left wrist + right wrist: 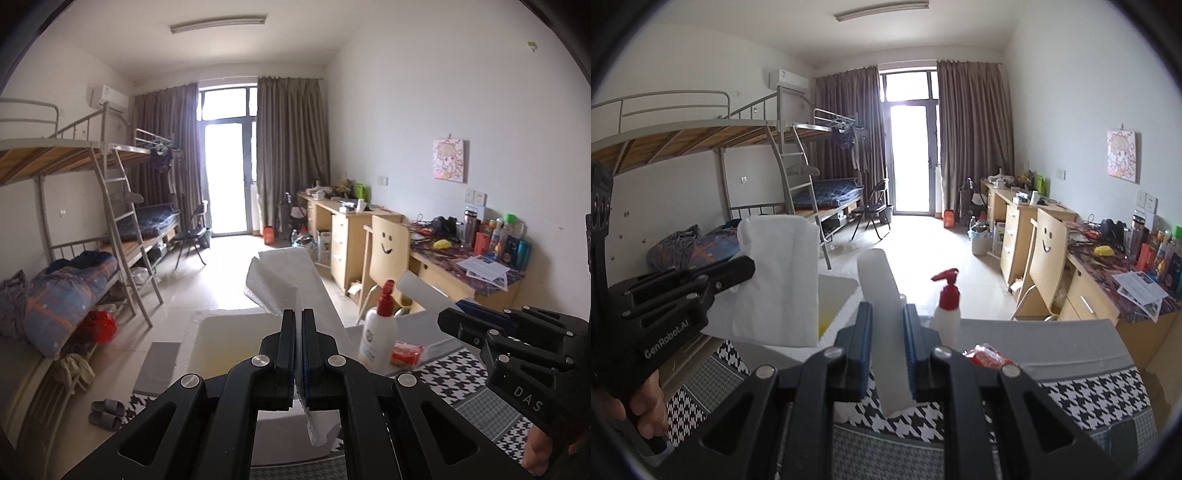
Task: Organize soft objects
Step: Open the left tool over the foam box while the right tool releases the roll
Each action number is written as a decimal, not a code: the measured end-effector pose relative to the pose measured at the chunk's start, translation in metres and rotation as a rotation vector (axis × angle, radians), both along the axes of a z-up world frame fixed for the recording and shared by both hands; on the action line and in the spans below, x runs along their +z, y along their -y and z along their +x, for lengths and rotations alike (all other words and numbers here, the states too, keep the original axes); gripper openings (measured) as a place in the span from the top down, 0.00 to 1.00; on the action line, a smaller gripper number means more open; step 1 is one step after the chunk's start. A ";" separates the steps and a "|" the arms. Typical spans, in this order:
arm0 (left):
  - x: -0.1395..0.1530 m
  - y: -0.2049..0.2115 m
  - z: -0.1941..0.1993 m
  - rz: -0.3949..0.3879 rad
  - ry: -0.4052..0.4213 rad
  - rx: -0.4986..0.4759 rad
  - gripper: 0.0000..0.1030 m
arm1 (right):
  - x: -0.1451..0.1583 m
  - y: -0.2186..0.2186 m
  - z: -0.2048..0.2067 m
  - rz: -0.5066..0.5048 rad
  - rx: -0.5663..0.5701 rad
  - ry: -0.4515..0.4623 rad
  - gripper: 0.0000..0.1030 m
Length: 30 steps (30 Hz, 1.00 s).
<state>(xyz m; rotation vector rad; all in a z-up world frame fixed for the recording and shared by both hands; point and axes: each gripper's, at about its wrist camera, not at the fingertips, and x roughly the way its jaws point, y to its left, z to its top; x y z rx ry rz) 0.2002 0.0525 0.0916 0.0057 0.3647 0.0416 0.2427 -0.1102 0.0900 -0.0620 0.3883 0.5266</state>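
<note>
My left gripper (298, 314) is shut on the edge of a thin white soft sheet (275, 280) that stands up above its jaws. In the right wrist view that gripper (748, 267) holds the sheet (779, 280) up at the left, above a white foam box (836, 295). My right gripper (887, 308) is shut on a white foam sheet (881, 280) seen edge-on, running up from between its blue pads. The left wrist view shows the right gripper (448, 317) at the right with that white piece (417, 291). I cannot tell whether both hold one sheet.
A white bottle with a red pump (947, 306) and a red packet (986, 356) stand on a grey mat over a houndstooth cloth (1082, 395). The open foam box (221, 332) sits just beyond. Bunk beds line the left, desks and a chair (1047, 251) the right.
</note>
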 end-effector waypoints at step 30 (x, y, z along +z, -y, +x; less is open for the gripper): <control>-0.018 -0.036 0.034 -0.018 -0.083 0.118 0.97 | -0.007 -0.056 0.020 -0.028 0.148 -0.039 0.81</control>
